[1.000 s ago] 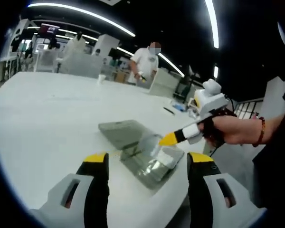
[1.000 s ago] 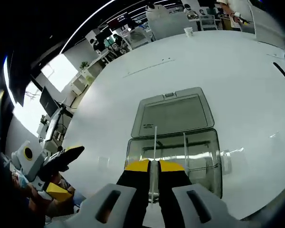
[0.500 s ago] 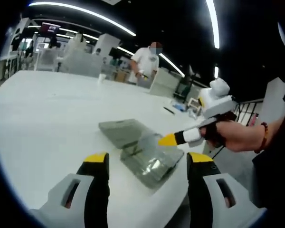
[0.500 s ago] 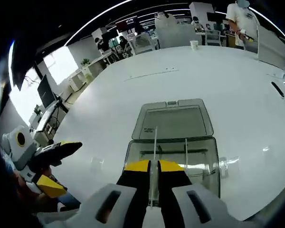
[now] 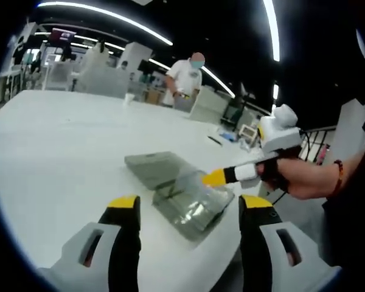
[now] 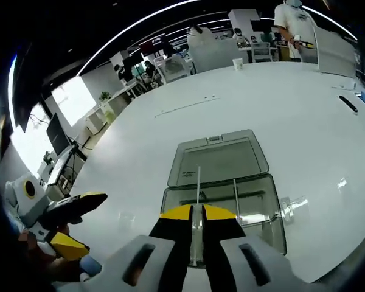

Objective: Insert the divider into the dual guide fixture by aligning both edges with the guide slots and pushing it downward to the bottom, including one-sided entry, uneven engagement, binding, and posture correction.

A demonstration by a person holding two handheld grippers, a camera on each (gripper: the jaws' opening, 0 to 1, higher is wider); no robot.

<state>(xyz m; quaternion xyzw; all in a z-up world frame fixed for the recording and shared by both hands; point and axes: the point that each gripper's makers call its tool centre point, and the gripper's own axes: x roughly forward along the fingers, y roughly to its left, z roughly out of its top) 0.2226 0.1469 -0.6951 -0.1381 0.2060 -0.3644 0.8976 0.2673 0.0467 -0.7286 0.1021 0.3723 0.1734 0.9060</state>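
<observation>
Clear box, lid open flat behind, on white counter. Right claw clamps thin clear divider upright above box. Left claw spread, holding nothing; its view catches right claw sideways.

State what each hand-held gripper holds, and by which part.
Right hand-held gripper pinches the clear divider by its near edge. Left hand-held gripper holds nothing.
</observation>
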